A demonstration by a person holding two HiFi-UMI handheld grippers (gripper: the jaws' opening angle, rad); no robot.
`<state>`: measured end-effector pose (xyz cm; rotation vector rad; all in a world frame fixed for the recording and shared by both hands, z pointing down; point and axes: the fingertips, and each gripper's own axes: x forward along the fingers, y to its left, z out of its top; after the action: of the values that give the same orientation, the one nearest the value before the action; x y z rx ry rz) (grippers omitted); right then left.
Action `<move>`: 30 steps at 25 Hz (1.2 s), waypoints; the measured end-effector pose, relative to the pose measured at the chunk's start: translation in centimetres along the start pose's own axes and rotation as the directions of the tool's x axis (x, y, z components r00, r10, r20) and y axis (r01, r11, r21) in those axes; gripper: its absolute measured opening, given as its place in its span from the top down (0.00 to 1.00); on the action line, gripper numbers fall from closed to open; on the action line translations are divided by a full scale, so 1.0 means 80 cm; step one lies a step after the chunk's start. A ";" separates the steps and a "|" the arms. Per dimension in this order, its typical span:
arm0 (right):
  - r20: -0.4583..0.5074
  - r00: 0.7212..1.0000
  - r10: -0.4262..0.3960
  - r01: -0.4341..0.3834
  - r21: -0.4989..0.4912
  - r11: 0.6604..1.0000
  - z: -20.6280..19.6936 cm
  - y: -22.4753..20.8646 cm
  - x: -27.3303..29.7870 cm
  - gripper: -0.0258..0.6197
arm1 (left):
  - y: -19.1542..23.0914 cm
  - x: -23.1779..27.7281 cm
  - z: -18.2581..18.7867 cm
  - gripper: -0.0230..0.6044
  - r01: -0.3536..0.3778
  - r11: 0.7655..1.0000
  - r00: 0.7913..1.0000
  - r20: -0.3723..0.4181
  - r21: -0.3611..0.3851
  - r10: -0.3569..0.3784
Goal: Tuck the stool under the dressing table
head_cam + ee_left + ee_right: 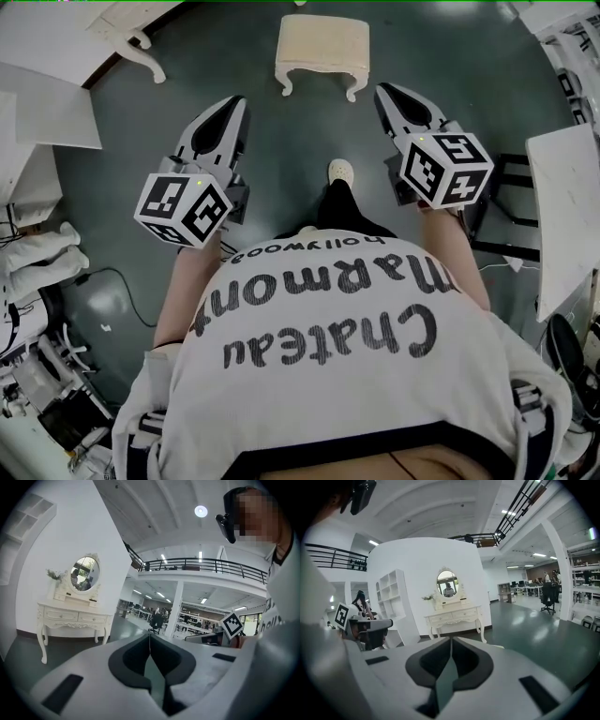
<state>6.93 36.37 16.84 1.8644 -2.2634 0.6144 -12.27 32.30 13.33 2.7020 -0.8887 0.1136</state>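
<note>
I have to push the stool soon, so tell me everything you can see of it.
The stool is cream-coloured, with a rectangular padded-looking top and short curved legs, seemingly painted wood. It stands upright on the dark floor ahead of the person; nothing else touches it.

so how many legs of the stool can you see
2 on the stool: near left leg, near right leg; any far legs are hidden under the seat.

Gripper views seemingly share dressing table point(75, 618).
</note>
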 end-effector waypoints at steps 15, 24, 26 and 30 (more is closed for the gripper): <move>-0.015 0.996 0.088 -0.088 0.004 0.996 0.104 -0.183 0.174 0.91 | 0.066 0.240 0.064 0.93 -0.070 0.998 0.997 0.043 -0.004 0.070; -0.126 0.983 0.133 -0.123 0.084 0.989 0.077 -0.226 0.243 0.91 | 0.104 0.316 0.029 0.93 -0.095 0.992 0.995 -0.050 -0.079 0.091; -0.133 0.983 0.128 -0.116 0.093 0.989 0.078 -0.238 0.259 0.91 | 0.118 0.333 0.028 0.93 -0.096 0.991 0.994 -0.057 -0.092 0.091; -0.135 0.986 0.102 -0.086 0.120 0.989 0.087 -0.260 0.295 0.91 | 0.147 0.375 0.035 0.93 -0.062 0.994 0.996 -0.064 -0.093 0.056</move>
<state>22.81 9.23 23.65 1.7087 -2.2783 0.8778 4.94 5.42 18.55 2.5709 -0.9320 0.1622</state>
